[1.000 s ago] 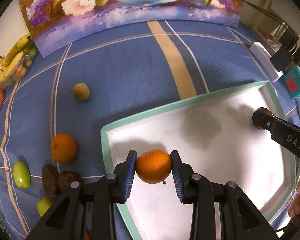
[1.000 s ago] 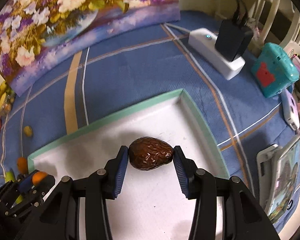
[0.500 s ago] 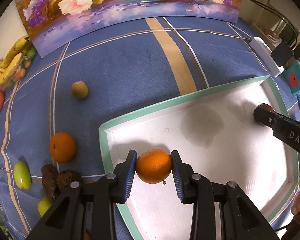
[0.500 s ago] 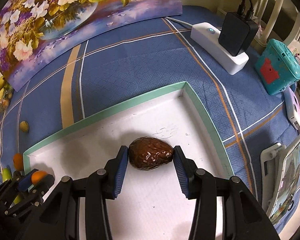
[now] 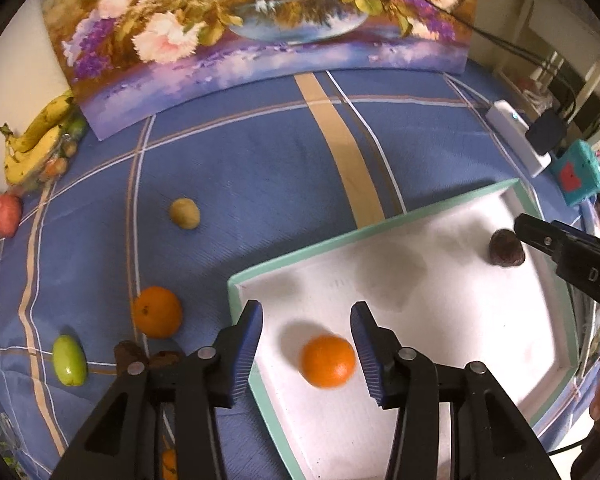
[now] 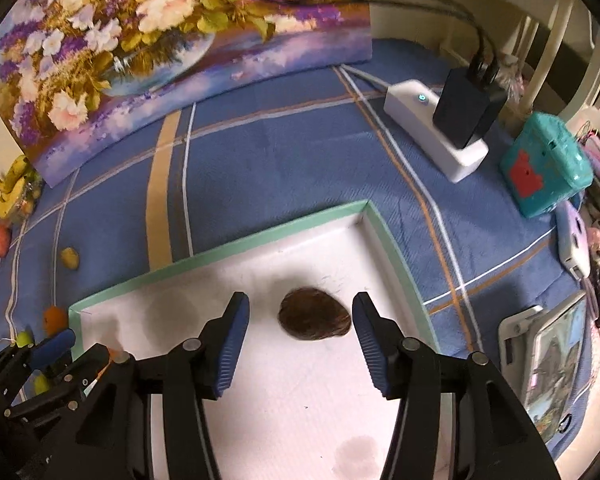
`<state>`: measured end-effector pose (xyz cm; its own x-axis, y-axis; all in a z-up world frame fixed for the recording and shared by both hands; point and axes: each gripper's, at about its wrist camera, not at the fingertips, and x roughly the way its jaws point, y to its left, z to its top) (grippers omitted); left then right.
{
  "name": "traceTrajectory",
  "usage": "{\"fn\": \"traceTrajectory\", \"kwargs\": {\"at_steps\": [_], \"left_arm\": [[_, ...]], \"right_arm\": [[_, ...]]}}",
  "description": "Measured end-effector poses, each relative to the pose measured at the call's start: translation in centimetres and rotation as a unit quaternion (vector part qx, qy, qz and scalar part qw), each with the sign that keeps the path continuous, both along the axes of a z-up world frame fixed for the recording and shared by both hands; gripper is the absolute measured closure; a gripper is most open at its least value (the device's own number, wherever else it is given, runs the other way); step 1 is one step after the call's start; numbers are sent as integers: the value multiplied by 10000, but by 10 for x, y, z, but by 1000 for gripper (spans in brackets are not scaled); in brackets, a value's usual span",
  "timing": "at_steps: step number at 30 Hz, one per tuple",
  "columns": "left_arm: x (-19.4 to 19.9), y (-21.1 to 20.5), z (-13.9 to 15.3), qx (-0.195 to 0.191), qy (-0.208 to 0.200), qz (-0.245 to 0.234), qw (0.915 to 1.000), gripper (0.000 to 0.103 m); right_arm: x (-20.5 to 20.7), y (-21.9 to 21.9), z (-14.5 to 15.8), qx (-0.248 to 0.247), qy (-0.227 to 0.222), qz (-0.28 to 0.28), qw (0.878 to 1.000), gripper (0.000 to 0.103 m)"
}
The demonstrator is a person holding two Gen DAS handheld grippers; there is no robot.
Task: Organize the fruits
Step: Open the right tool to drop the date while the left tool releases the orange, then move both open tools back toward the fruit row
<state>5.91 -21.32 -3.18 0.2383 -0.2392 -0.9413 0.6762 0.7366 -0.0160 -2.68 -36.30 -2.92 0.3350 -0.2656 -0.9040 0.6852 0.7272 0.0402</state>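
Note:
A white tray with a green rim (image 5: 312,254) (image 6: 260,240) lies on the blue cloth. My left gripper (image 5: 306,328) is open; an orange (image 5: 329,361) lies on the tray between its fingers, free of them. My right gripper (image 6: 300,316) is open; a brown wrinkled fruit (image 6: 314,319) lies on the tray between its fingers and shows near the tray's far right corner in the left wrist view (image 5: 506,247). On the cloth left of the tray lie another orange (image 5: 157,312), a green fruit (image 5: 69,360), two brown fruits (image 5: 130,354) and a tan round fruit (image 5: 184,213).
A flower painting (image 5: 260,20) stands at the back. Bananas (image 5: 36,140) and a red fruit (image 5: 6,214) lie at the far left. A white power strip with a black plug (image 6: 440,128), a teal box (image 6: 546,164) and small gadgets sit right of the tray.
Both grippers have opened, let go of their fruits and lifted back. The orange and the brown fruit now rest on the tray.

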Motion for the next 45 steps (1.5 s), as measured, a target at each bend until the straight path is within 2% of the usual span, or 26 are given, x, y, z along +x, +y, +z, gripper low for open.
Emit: {"fn": "traceTrajectory", "kwargs": {"at_steps": [3, 6, 17, 18, 19, 20, 21, 23, 26, 31, 32, 33, 39, 45], "left_arm": [[7, 7, 7, -81, -33, 151, 9998, 47], [12, 12, 11, -130, -46, 314, 9994, 47], [25, 24, 15, -175, -73, 635, 9978, 46], [27, 26, 14, -165, -78, 701, 9974, 36], [28, 27, 14, -159, -84, 774, 9968, 21], [31, 30, 13, -145, -92, 880, 9960, 14], [34, 33, 11, -123, -101, 1005, 9948, 9], [38, 38, 9, -104, -73, 1155, 9932, 8], [46, 47, 5, -72, -39, 1442, 9895, 0], [55, 63, 4, -86, -166, 1841, 9827, 0], [56, 65, 4, -114, -181, 1896, 9816, 0], [57, 67, 5, -145, -190, 1944, 9806, 0], [59, 71, 8, -171, -246, 2022, 9789, 0], [58, 77, 10, -301, -96, 2036, 9786, 0]], "right_arm": [[-4, 3, 14, -135, -100, 11, 9999, 48], [-4, 6, 23, -217, -167, 56, 9996, 48], [-2, 8, 25, -241, -153, 138, 9995, 48], [-1, 8, 25, -250, -142, 150, 9995, 48], [-1, 9, 25, -266, -129, 170, 9994, 48], [0, 9, 24, -286, -108, 190, 9994, 46], [2, 10, 23, -327, -55, 218, 9992, 34], [4, 12, 21, -417, 28, 254, 9988, 20], [6, 13, 18, -454, 49, 320, 9984, 20], [8, 16, 14, -484, 75, 364, 9981, 17], [9, 16, 14, -486, 58, 383, 9981, 8], [10, 18, 12, -493, 24, 417, 9979, 3], [16, 27, 13, -495, -180, 578, 9969, 3], [17, 35, 22, -602, -359, 597, 9958, 3]]}}
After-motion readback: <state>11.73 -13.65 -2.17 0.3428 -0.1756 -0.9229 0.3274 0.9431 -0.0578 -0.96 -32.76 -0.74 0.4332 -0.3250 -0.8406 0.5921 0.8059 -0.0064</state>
